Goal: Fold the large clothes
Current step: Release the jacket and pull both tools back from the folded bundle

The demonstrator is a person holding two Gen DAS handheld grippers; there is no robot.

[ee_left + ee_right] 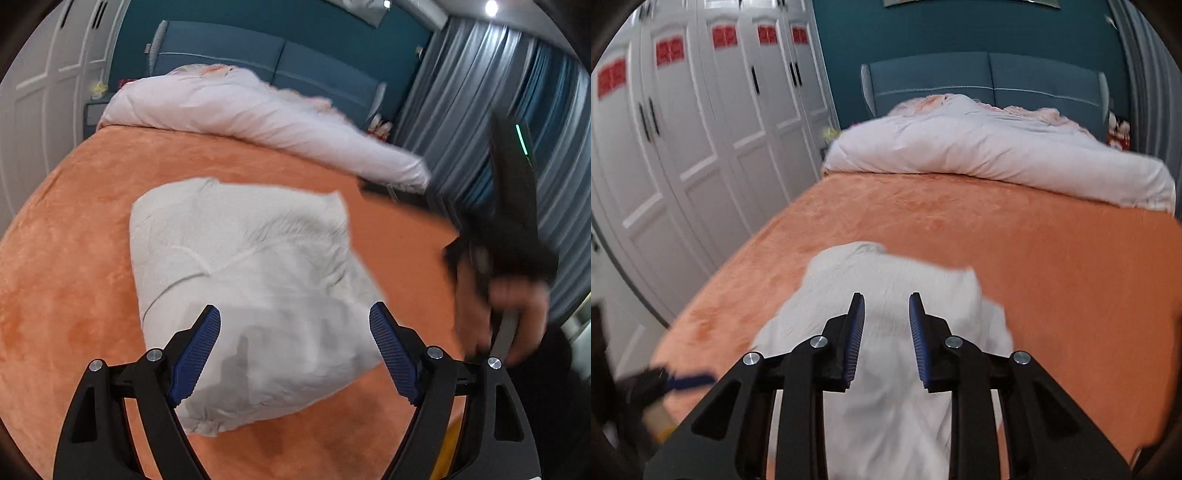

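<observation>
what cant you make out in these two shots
- Garment near edge: both views, hidden behind the gripper fingers.
- Right gripper: left wrist view, smeared by motion blur, so its jaws are unreadable there.
- Hand: left wrist view, blurred and cut by the lens rim.
- Left gripper: right wrist view, only a blurred blue pad at the lower left edge.
- Red stickers on the wardrobe: right wrist view, too blurred to read.

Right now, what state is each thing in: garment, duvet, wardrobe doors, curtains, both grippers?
White garment: folded into a bundle, lying on the orange bedspread.
Duvet: bunched at the headboard end.
Wardrobe doors: closed.
Curtains: drawn.
Left gripper: open, empty.
Right gripper: narrowly open, empty.
</observation>
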